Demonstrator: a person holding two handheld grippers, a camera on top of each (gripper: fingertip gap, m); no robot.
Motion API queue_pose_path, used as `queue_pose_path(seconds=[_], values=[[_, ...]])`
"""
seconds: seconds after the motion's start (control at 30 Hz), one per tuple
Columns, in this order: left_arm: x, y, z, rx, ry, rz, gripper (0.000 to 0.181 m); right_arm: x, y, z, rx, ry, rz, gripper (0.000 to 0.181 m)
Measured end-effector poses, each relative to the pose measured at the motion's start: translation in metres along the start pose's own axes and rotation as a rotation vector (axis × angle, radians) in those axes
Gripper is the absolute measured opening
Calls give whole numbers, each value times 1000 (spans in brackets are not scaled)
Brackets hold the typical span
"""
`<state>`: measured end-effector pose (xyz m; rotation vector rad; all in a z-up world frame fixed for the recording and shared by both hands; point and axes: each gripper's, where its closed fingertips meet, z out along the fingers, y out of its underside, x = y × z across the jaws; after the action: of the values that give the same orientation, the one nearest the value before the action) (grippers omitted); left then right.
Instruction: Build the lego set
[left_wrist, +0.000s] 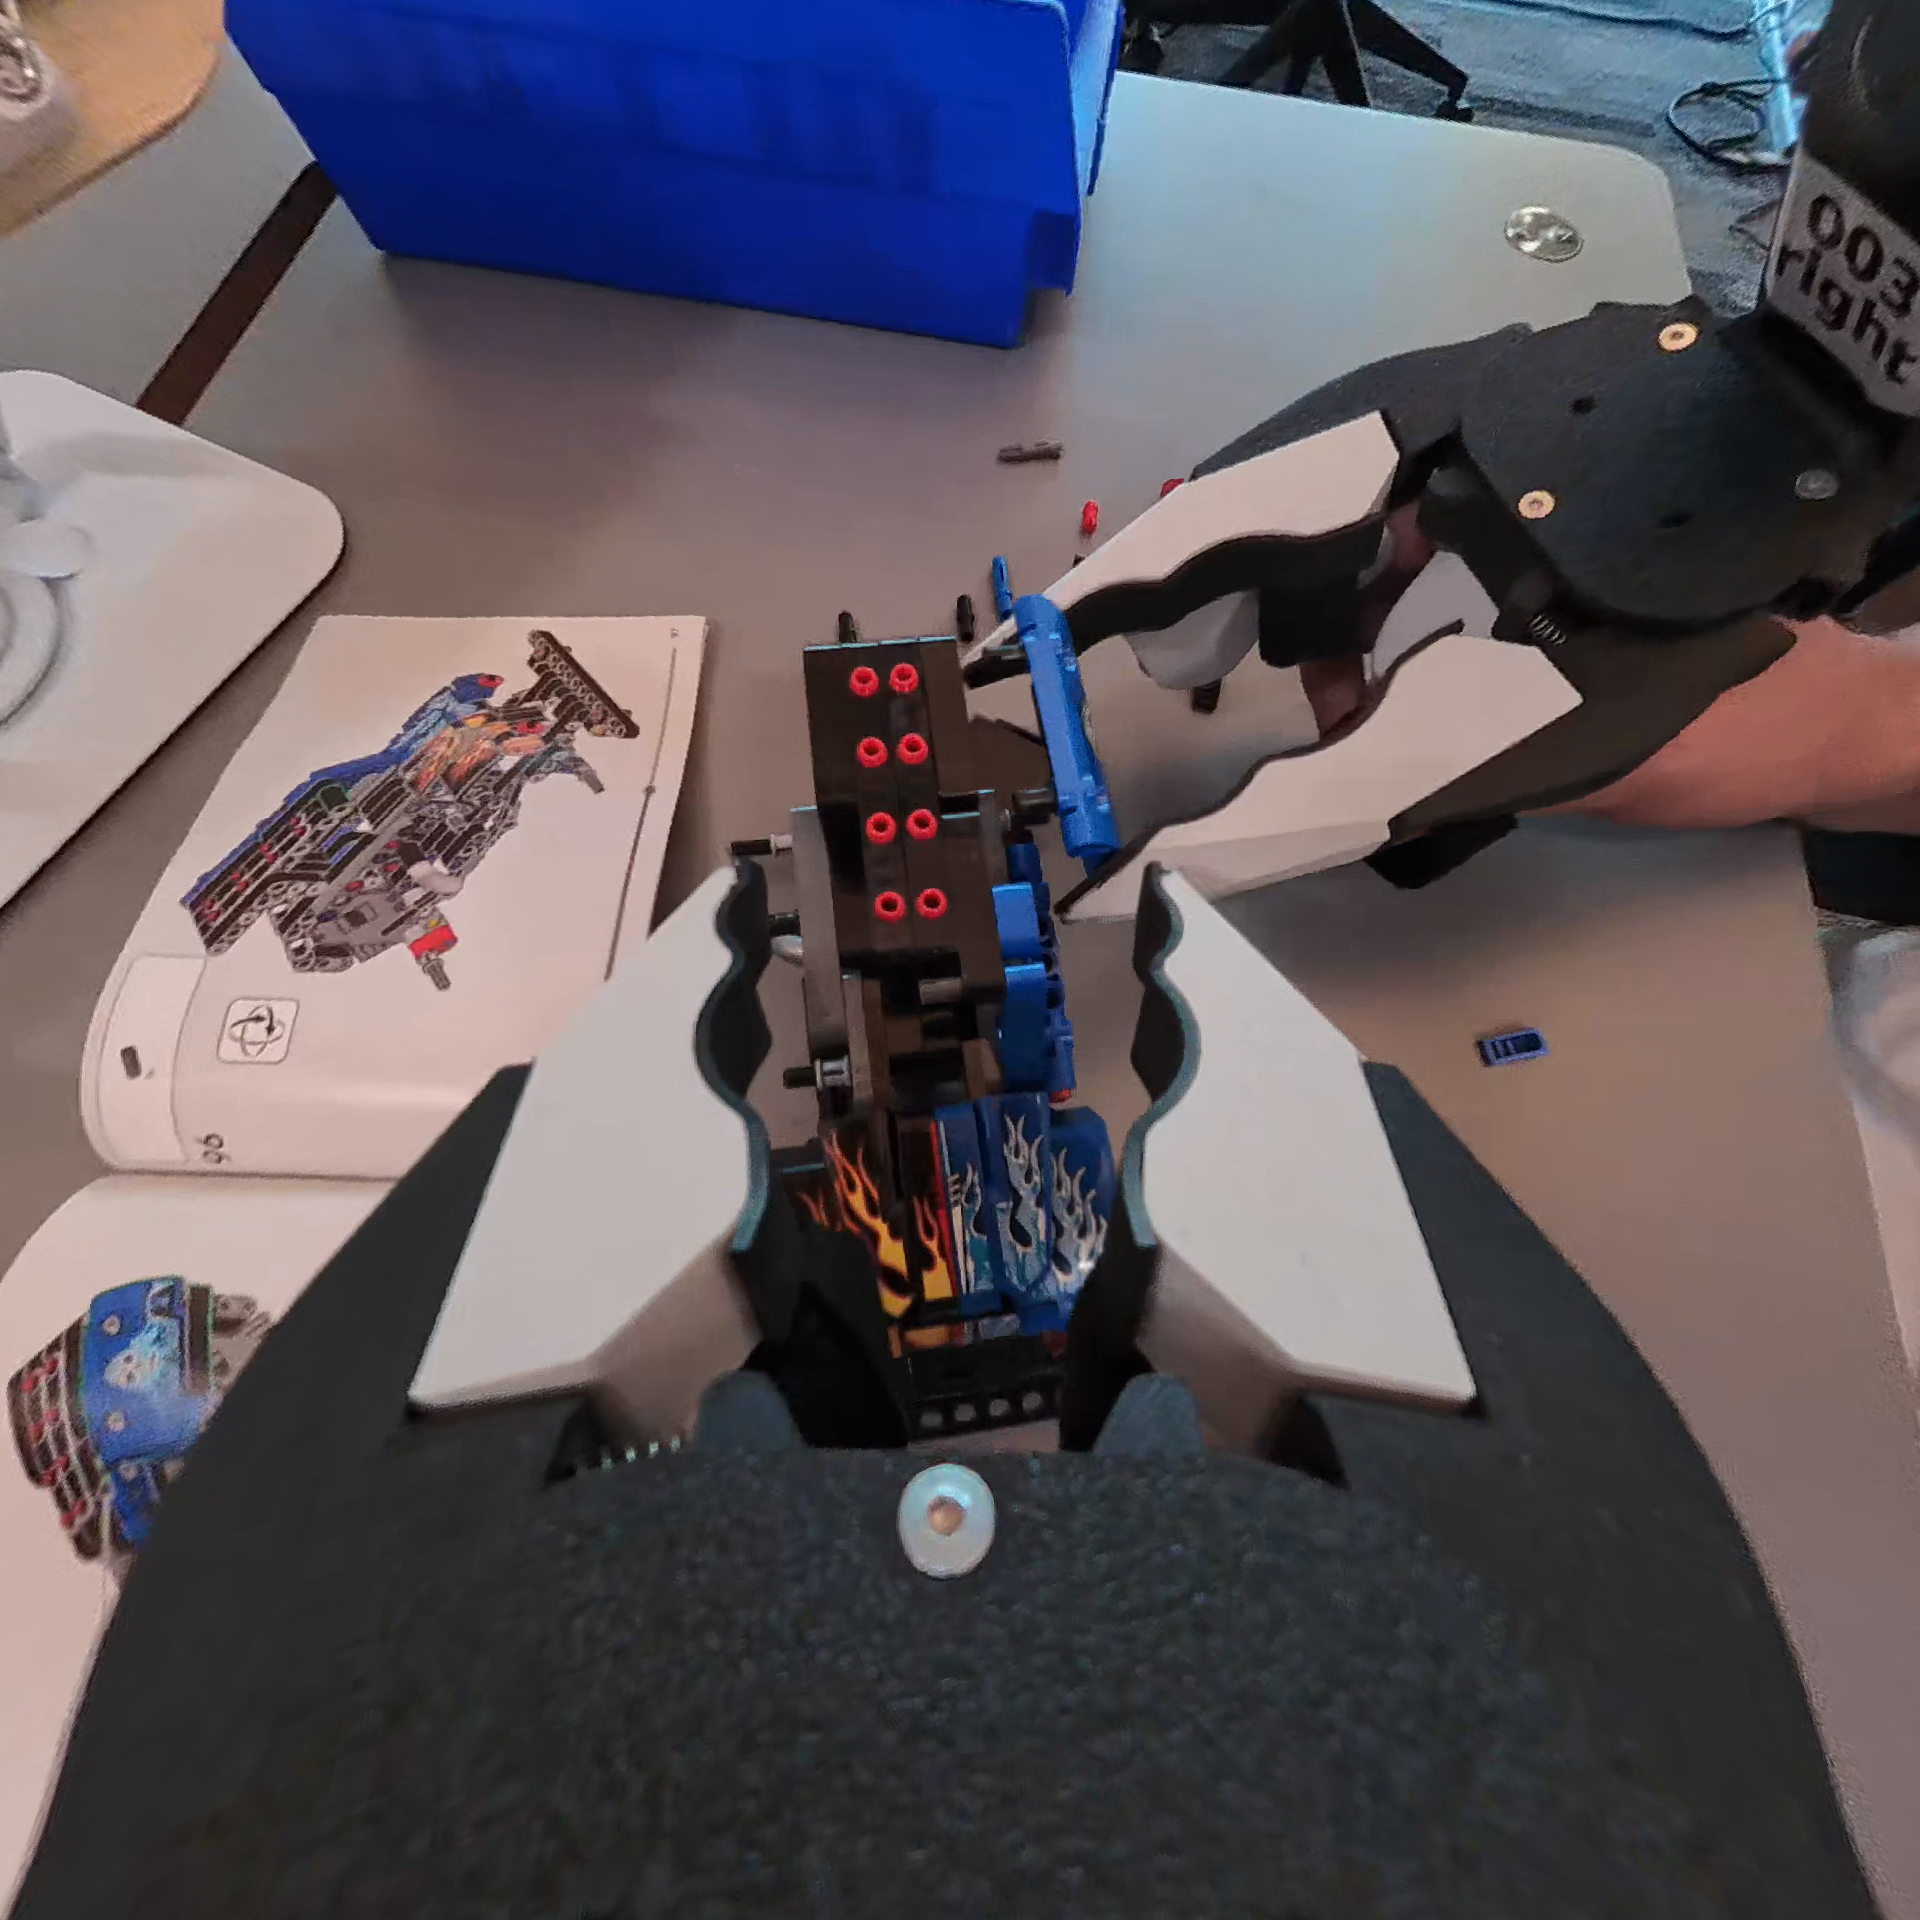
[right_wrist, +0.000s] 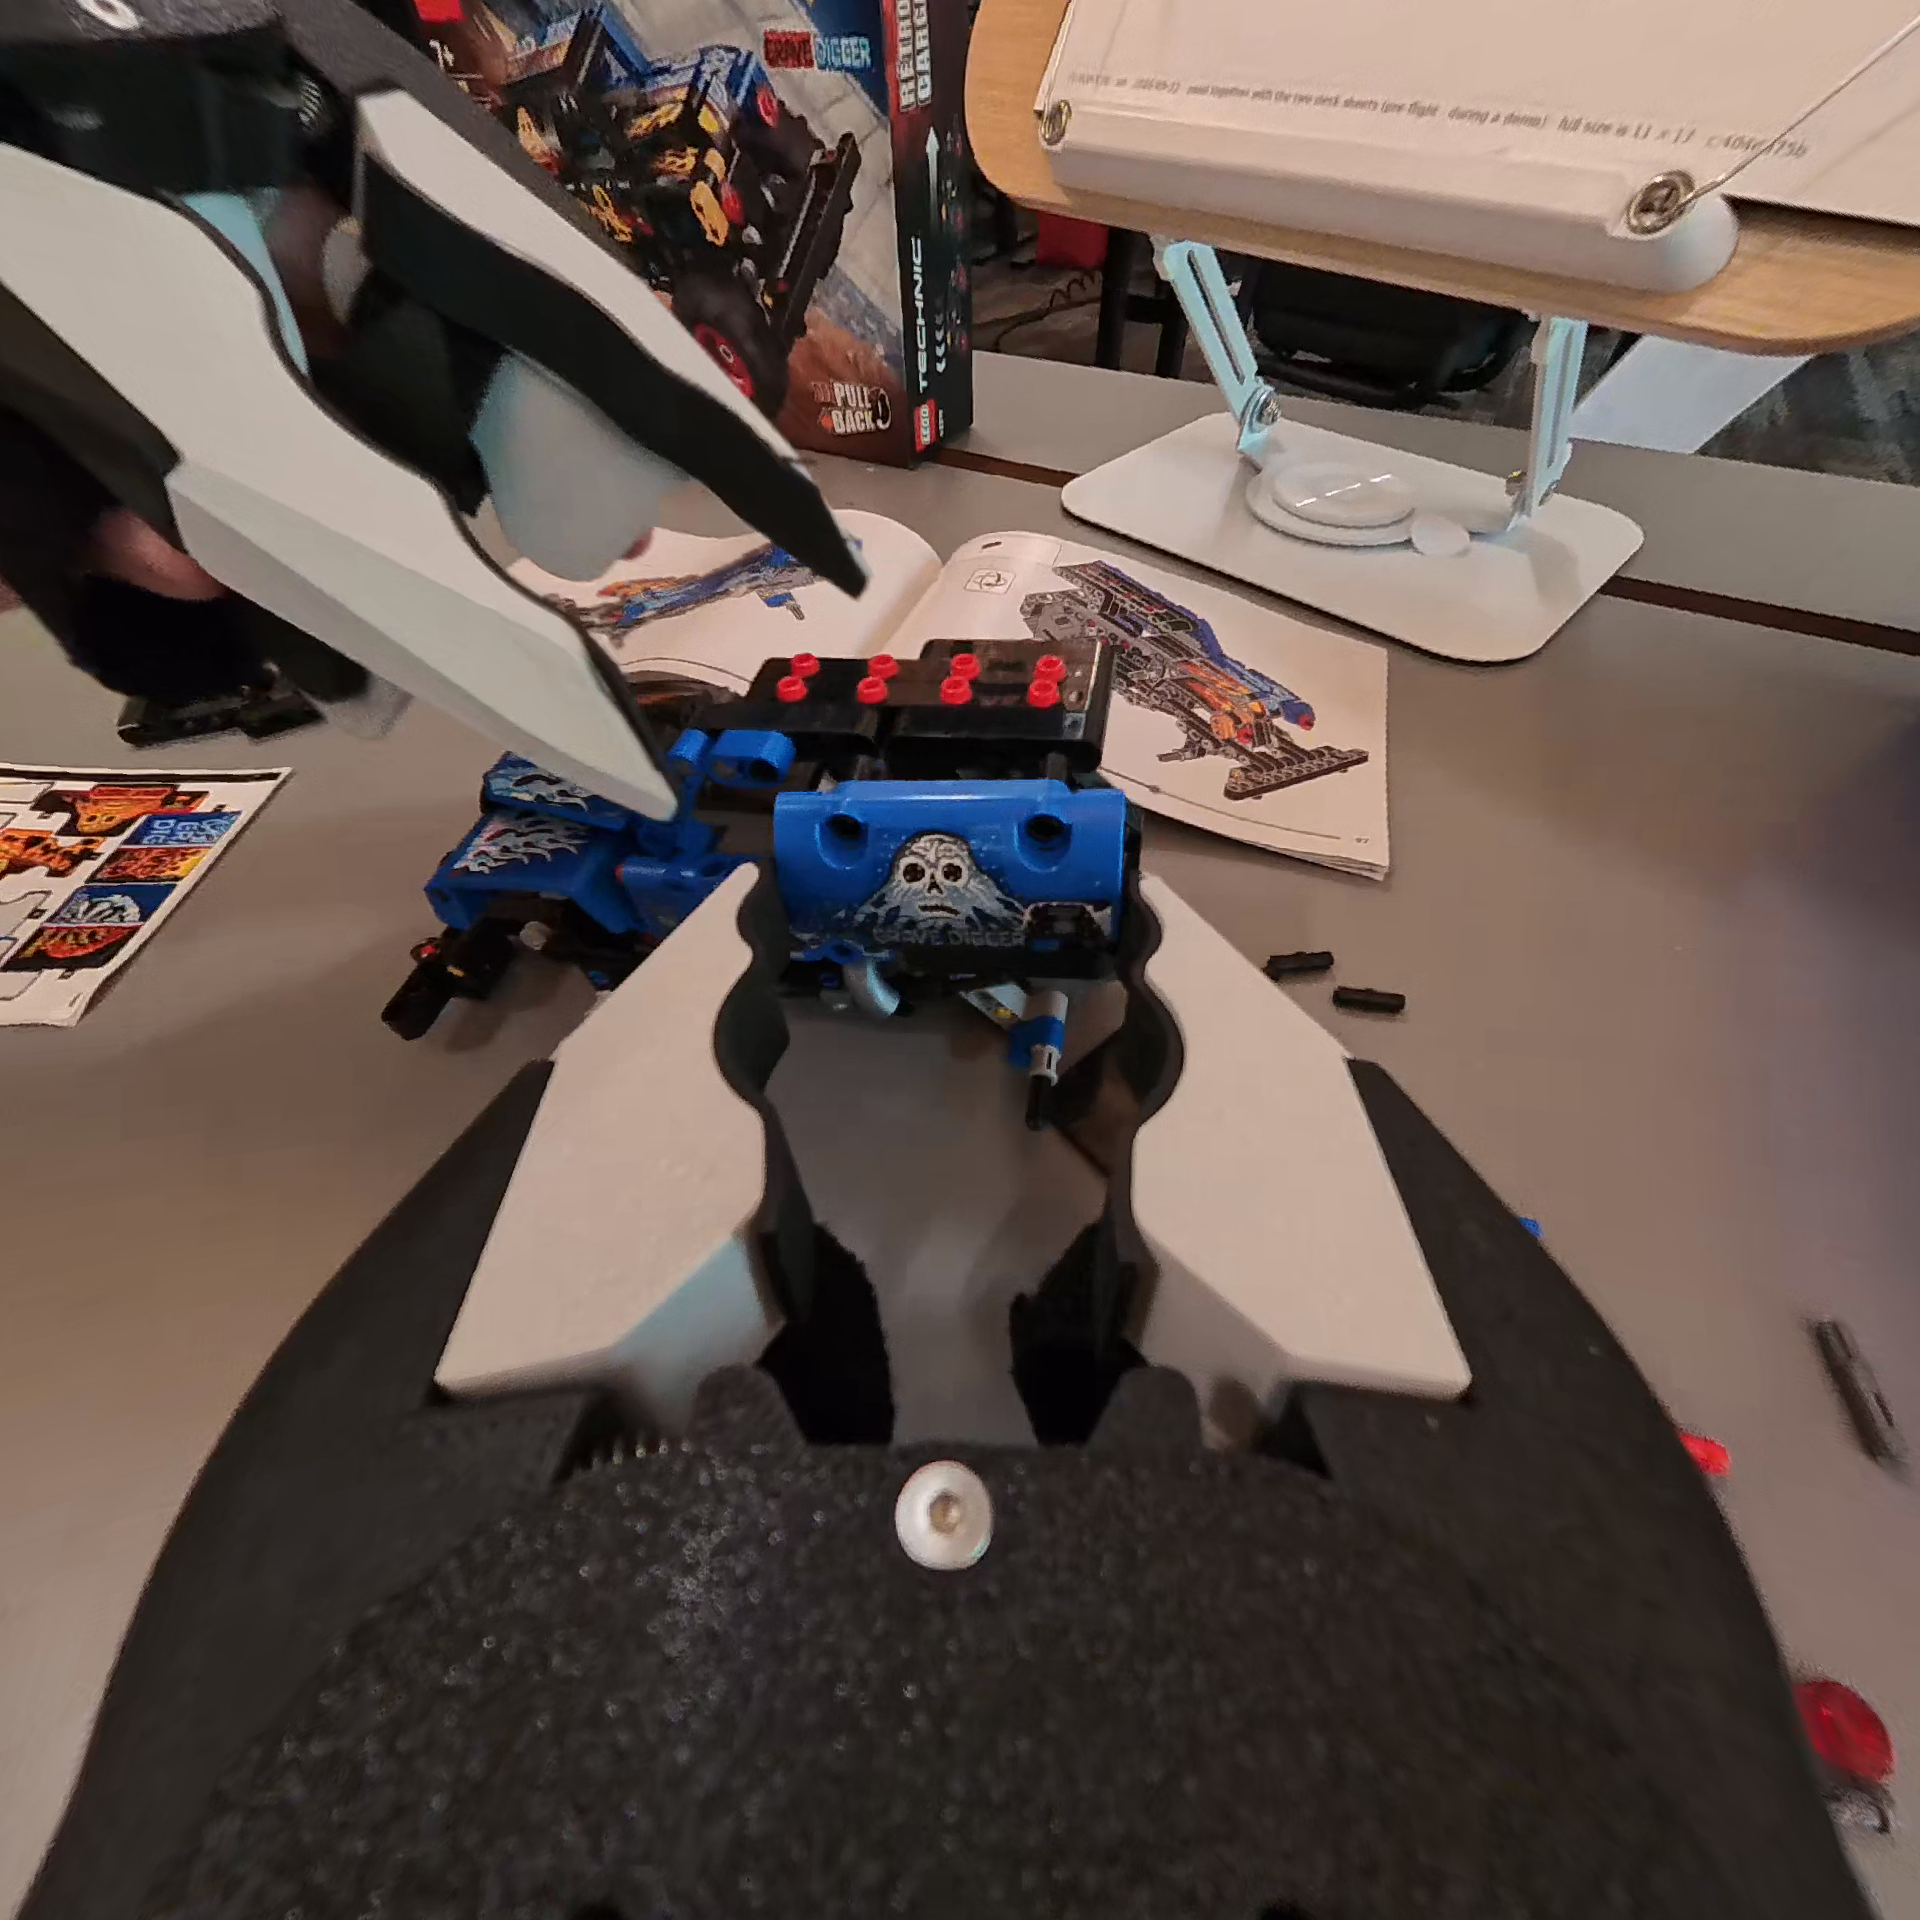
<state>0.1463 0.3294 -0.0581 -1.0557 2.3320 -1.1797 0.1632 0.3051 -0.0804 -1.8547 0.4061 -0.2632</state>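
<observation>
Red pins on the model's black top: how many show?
8, in four pairs along the black top of the model; others may be hidden.

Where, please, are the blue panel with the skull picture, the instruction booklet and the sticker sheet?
blue panel (right_wrist: 940, 883): right wrist view, its front face.
instruction booklet (left_wrist: 343, 1081): left wrist view, bare page.
sticker sheet (right_wrist: 104, 883): right wrist view, its middle.

Lego model (left_wrist: 925, 935) on table (left_wrist: 1351, 343), manual (left_wrist: 416, 883) left, bin (left_wrist: 675, 156) behind

Black textured gripper (left_wrist: 940, 883) bodies, white wavy-edged fingers (left_wrist: 592, 1143), silver centre screws (left_wrist: 945, 1519).
</observation>
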Motion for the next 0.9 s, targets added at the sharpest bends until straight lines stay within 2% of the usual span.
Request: queue_pose_path(seconds=[0.27, 0.53, 0.73, 0.9], values=[[2, -3, 12, -15, 115, -51, 56, -2, 1, 9, -21, -16, 23, 62], [-1, -2, 15, -40, 54, -9, 54, -2, 2, 10, -36, -22, 34, 62], [-6, -13, 6, 33, 80, -80, 53, -4, 2, 8, -41, -22, 35, 62], [-19, -29, -21, 139, 110, -177, 49, -7, 3, 8, -49, -25, 14, 62]])
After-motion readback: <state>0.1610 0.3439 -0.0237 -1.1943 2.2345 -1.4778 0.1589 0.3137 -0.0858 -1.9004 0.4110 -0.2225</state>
